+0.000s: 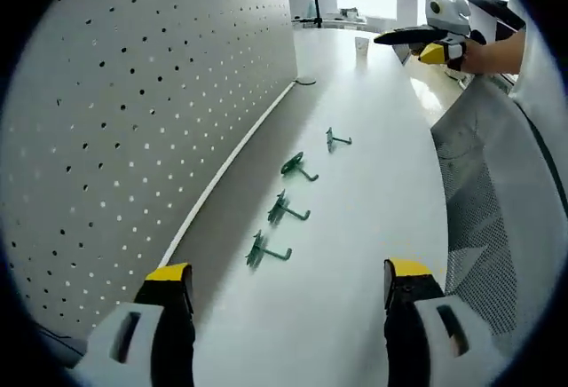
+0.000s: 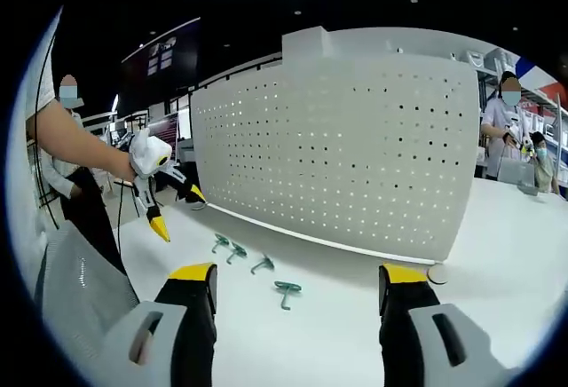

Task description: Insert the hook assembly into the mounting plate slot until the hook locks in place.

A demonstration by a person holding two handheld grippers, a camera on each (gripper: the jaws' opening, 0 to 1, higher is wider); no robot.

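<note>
In the left gripper view, the left gripper (image 1: 288,285) has its jaws spread wide and grasps nothing. It hangs above a white table (image 1: 373,227). 4 small green hooks lie in a row on the table, running from near to far: the nearest hook (image 1: 264,252), the second hook (image 1: 286,210), the third hook (image 1: 296,168) and the farthest hook (image 1: 335,140). They sit apart from each other, just beside the foot of a white pegboard (image 1: 142,112), which stands along the left side and is presumably the mounting plate. Each hook looks light, stiff and thin, likely slippery wire or plastic, so a grip across the flat base end with the shank left free seems best. Far right, the right gripper (image 1: 430,45) is held in a person's hand (image 1: 493,51). A grey mesh surface (image 1: 488,201) lies to the right, off the path.

In the right gripper view, the right gripper (image 2: 297,285) has its jaws released and empty. The hooks lie on the table between the 2 grippers, 1 green hook (image 2: 286,291) nearest these jaws. The pegboard stands behind them, its holes unobstructed. The left gripper, at the left, also shows open jaws. A small round object (image 2: 437,273) rests on the table by the pegboard's right end, clear of the hooks. People stand far off at both sides.
</note>
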